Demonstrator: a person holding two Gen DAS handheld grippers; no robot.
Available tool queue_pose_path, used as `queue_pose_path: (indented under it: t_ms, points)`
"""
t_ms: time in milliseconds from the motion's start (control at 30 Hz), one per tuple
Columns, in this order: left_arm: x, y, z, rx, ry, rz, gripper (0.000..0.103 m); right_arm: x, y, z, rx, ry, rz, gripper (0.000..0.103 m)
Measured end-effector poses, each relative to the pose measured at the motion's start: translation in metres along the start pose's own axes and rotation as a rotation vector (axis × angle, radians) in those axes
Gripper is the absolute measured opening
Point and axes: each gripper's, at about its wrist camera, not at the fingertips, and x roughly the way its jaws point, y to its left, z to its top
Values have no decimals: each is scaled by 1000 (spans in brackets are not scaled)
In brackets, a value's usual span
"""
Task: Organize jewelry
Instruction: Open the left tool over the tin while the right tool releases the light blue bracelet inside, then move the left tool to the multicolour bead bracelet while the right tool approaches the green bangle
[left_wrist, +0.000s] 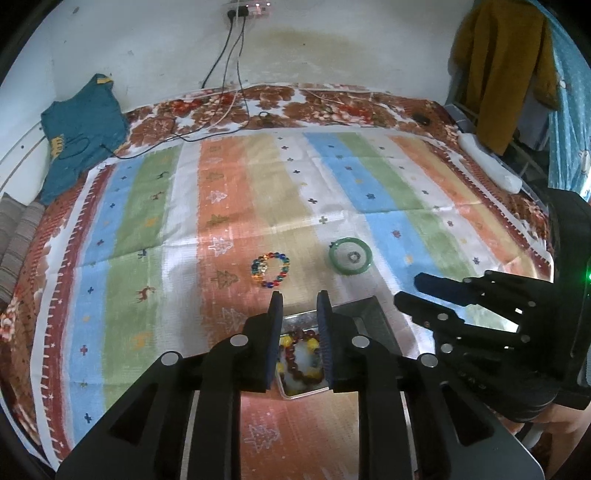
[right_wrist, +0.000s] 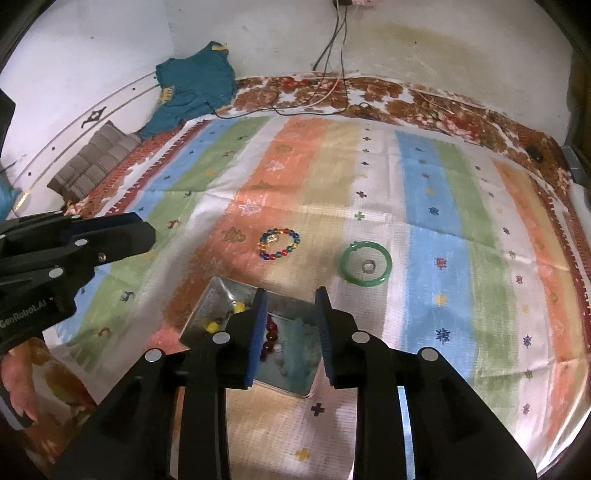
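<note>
A small metal tin (left_wrist: 365, 314) (right_wrist: 207, 306) lies open on the striped cloth, with a dark red and yellow bead bracelet (left_wrist: 299, 354) (right_wrist: 271, 332) inside. A multicoloured bead bracelet (left_wrist: 270, 269) (right_wrist: 279, 244) lies on the cloth beyond the tin. A green bangle (left_wrist: 350, 256) (right_wrist: 365, 263) lies to its right, with a small ring (left_wrist: 355, 256) (right_wrist: 368, 264) inside it. My left gripper (left_wrist: 300, 295) is open and empty above the tin. My right gripper (right_wrist: 290, 293) is open and empty above the tin; it also shows in the left wrist view (left_wrist: 410, 291).
The striped cloth (left_wrist: 229, 206) (right_wrist: 443, 192) covers a bed against a white wall. A teal garment (left_wrist: 81, 133) (right_wrist: 192, 85) lies at the back left. Cables (left_wrist: 229, 110) (right_wrist: 332, 96) run from a wall socket. A mustard garment (left_wrist: 506, 66) hangs at the right.
</note>
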Motion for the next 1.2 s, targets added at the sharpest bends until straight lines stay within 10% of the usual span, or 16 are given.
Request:
queue_pose_path:
  t_ms: [1200]
  points:
    - [63, 28, 31, -35, 114, 117, 68, 47, -43, 25, 87, 120, -128, 66]
